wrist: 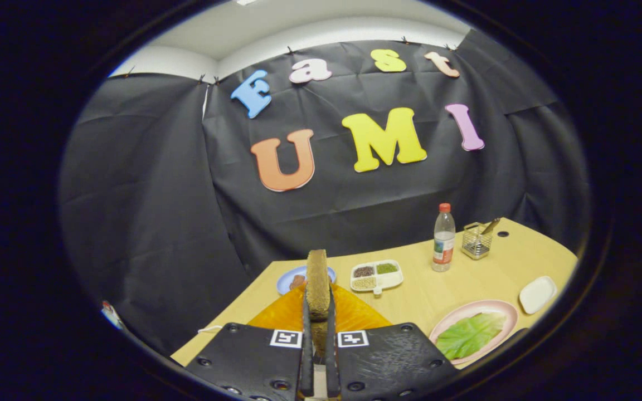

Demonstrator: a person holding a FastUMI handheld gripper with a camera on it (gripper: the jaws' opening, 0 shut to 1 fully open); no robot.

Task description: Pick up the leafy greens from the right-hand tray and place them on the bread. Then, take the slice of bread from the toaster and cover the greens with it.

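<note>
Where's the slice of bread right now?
The slice of bread stands upright, clamped between the fingers of the gripper, above the orange toaster and in front of the blue plate.

Your gripper [317, 334] has both fingers pressed on a brown slice of bread [317, 281], held upright on its edge between them. Below and beyond it sits an orange toaster [354, 314] on the light wooden table [427, 292]. Off to the right, a pink round plate [507, 309] has a green leafy piece [470, 335] lying in it. Further back you've got a blue plate [286, 278], a white divided tray of grains [377, 275], a clear plastic bottle with a red cap [443, 238], a small wire basket [477, 240] and a small white dish [538, 294].
</note>
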